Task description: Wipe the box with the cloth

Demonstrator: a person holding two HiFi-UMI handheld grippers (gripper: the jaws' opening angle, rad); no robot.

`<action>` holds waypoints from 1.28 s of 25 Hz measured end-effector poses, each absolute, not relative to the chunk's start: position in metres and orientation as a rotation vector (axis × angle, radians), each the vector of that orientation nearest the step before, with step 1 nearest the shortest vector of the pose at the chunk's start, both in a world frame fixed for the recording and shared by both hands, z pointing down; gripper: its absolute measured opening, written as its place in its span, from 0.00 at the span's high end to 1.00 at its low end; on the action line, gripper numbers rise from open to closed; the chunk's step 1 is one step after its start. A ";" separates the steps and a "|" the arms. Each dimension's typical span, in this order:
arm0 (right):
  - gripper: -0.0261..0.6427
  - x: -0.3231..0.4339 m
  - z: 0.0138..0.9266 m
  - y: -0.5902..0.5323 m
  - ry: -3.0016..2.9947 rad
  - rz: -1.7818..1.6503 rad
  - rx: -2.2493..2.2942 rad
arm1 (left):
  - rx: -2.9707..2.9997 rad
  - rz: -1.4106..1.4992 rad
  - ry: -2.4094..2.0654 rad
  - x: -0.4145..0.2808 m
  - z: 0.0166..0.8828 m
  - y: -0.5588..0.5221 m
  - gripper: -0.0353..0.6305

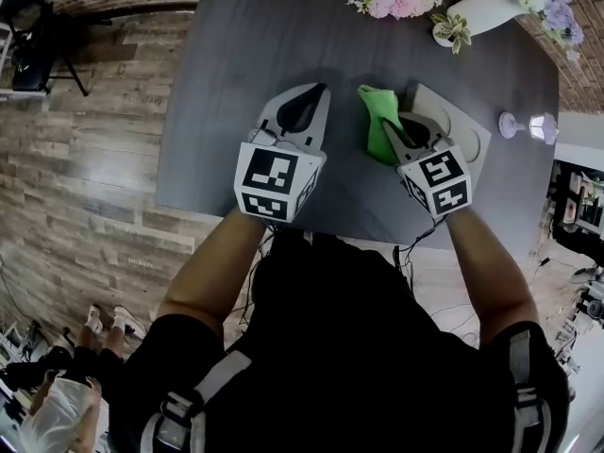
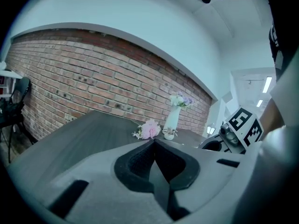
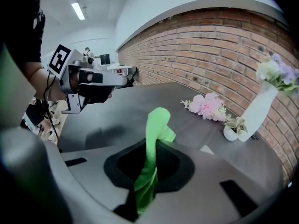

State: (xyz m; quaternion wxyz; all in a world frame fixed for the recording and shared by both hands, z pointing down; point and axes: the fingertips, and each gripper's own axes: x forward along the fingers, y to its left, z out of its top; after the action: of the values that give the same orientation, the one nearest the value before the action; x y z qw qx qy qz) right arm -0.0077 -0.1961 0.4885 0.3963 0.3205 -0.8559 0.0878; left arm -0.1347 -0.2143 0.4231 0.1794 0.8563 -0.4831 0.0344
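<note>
Left gripper (image 2: 154,141): jaws pressed together, nothing between, above dark table (image 1: 236,55)
Right gripper (image 3: 156,146): clamped on green cloth (image 3: 157,118)
Box (image 1: 470,142): pale, on table, beside cloth

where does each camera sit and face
Head view: on the person's head, facing steeply down at the table; forearms, torso, left gripper and right gripper show.
Left gripper view: on the left gripper, along its shut jaws toward the brick wall; right gripper at right.
Right gripper view: on the right gripper, along jaws shut on the green cloth; left gripper at left.
Shared: all show the white vase.
</note>
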 end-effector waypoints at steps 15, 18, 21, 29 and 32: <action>0.91 0.009 0.488 -0.250 -2.140 0.147 0.860 | 2.433 0.121 -1.321 -0.112 0.429 -0.234 0.94; 0.91 0.015 0.486 -0.264 -2.141 0.137 0.884 | 2.433 0.139 -1.317 -0.107 0.433 -0.237 0.94; 0.91 0.020 0.485 -0.276 -2.143 0.138 0.906 | 2.441 0.159 -1.309 -0.102 0.435 -0.239 0.94; 0.91 0.032 0.483 -0.311 -2.161 0.147 0.938 | 2.457 0.204 -1.287 -0.084 0.444 -0.249 0.94; 0.91 0.038 0.483 -0.322 -2.164 0.151 0.950 | 2.466 0.226 -1.280 -0.078 0.445 -0.252 0.94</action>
State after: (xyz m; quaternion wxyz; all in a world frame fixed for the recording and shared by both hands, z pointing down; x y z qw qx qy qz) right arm 0.0377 -0.3219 0.4825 0.3771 0.3715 -0.8463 0.0591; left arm -0.0782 -0.2516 0.4447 0.1759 0.8709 -0.4520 0.0798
